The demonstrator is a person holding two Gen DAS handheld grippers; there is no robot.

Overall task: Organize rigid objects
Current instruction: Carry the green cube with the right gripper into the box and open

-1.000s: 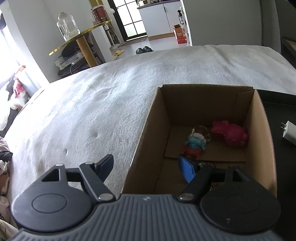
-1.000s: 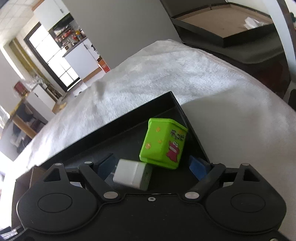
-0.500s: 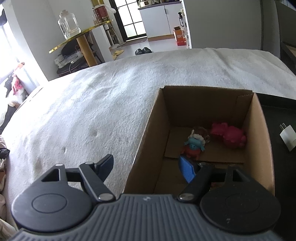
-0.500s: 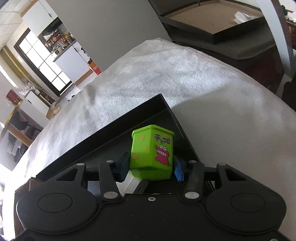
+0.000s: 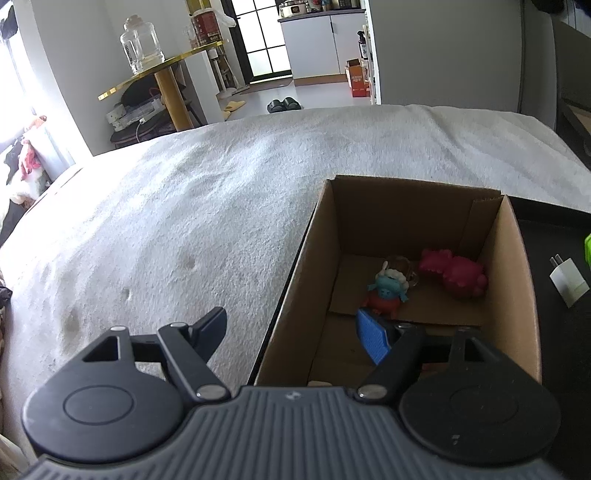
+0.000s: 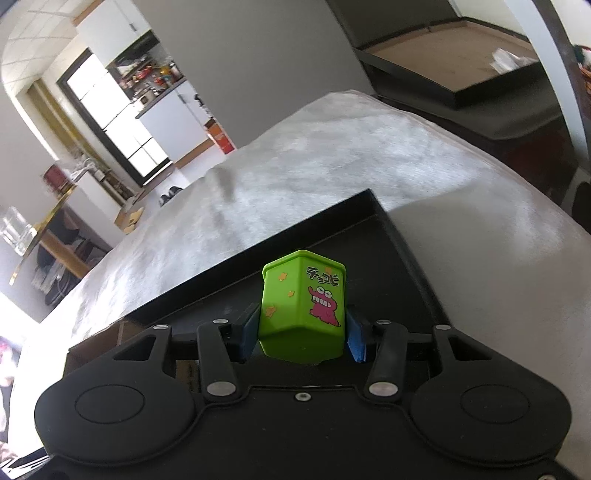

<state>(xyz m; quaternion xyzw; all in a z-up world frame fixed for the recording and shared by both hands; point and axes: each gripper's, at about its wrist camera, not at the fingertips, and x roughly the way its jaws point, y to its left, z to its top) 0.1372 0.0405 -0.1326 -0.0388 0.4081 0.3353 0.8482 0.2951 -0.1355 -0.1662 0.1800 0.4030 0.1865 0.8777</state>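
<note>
Only the left view shows the box (image 5: 513,266), left gripper (image 5: 295,332) agape; right gripper (image 6: 301,328) clamps a green tin (image 6: 303,314) at 12 o'clock.

Grey-white fleecy cover (image 5: 207,206) spreads across the near surface, dimpled in places. Far left: a gold-topped round side table (image 5: 162,68) carrying a clear glass jar (image 5: 142,44) and a red-labelled canister (image 5: 205,27); clutter on its lower shelf. Strong daylight from the far left. Plain grey walls (image 5: 443,51). Far centre: a dark-framed gridded glass door (image 5: 264,37), white cabinet (image 5: 321,44) beside it, pale floor with dark slippers (image 5: 283,105) and an orange carton (image 5: 357,79). Right wrist view: large shallow black tray (image 6: 461,70), far right.
</note>
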